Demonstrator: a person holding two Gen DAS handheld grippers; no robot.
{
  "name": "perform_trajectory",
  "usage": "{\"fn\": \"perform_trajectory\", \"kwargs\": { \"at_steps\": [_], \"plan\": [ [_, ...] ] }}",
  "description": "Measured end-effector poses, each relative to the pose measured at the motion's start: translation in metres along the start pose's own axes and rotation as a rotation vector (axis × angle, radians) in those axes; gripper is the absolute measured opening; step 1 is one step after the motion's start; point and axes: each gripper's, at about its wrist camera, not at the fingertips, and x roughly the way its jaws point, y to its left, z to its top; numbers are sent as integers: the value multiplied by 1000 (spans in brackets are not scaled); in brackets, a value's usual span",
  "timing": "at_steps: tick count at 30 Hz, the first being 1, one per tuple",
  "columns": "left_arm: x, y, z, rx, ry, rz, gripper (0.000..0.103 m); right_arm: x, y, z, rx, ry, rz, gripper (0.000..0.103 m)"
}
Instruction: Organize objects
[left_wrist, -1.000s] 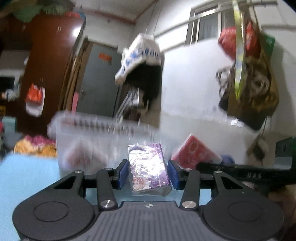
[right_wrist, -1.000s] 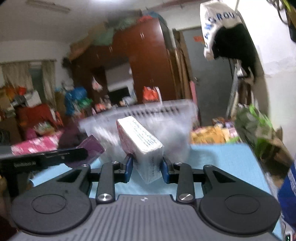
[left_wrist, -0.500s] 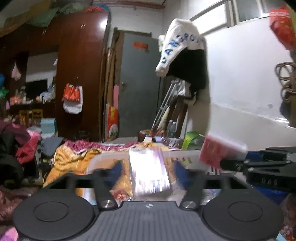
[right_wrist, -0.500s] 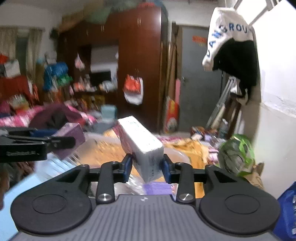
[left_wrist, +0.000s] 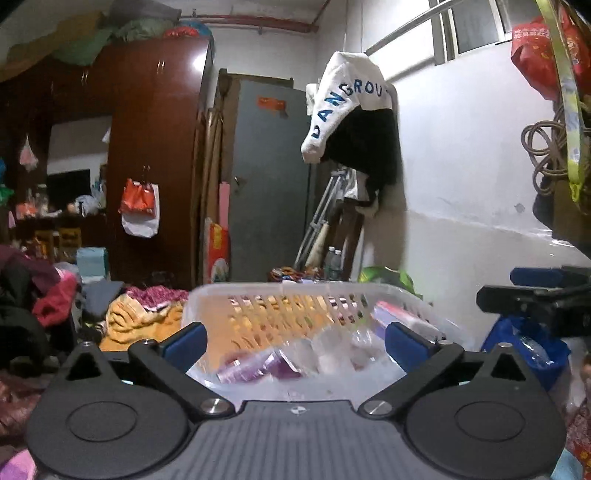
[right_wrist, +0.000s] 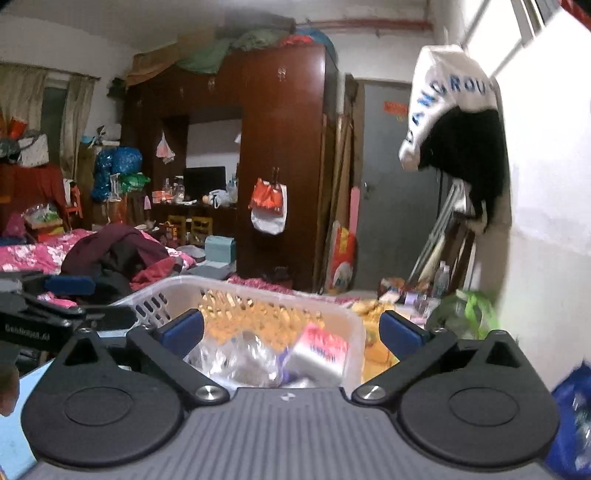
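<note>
A white slotted plastic basket stands right below and ahead of both grippers. My left gripper hangs over its near rim, jaws opening wide and gripping nothing. Under it, a purple packet lies blurred inside the basket among clear wrappers. My right gripper is over the same basket, its jaws also opening, with nothing pressed between the pads. A white packet with pink print lies in the basket just below it, beside crumpled clear plastic.
The basket rests on a light blue table. A blue bag sits at the right by the white wall, a green bag further back. Piled clothes and a dark wardrobe fill the room behind.
Both grippers went from shut on their packets to wide open. The purple packet and the white packet dropped into the basket. Both views rose and now look across its rim.
</note>
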Motion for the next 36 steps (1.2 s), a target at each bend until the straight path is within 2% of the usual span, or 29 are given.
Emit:
{"fn": "perform_trajectory", "kwargs": {
  "at_steps": [3, 5, 7, 9, 11, 13, 16, 21, 36],
  "plan": [
    [0, -1, -5, 12, 13, 11, 103, 5, -12, -6, 91, 23, -70, 103],
    [1, -4, -7, 23, 33, 46, 103, 5, -13, -13, 105, 3, -111, 103],
    [0, -8, -7, 46, 39, 77, 103, 3, -13, -20, 72, -5, -79, 103],
    [-4, -12, -8, 57, 30, 104, 103, 3, -14, -20, 60, 46, 7, 103],
    [-6, -14, -7, 57, 31, 89, 103, 0, -19, -20, 92, 50, 68, 103],
    [-8, -16, -6, 46, 40, 53, 103, -4, -24, -21, 131, 45, 87, 103],
    [-10, -20, -6, 38, 57, 35, 103, 4, -28, -20, 140, 105, 68, 103],
    [-14, -27, -10, 56, 59, 29, 103, 3, -24, -28, 90, 119, 21, 103],
    [-12, -31, -20, 63, 86, 39, 103, -7, -29, -41, 108, 79, 5, 103]
  ]
}}
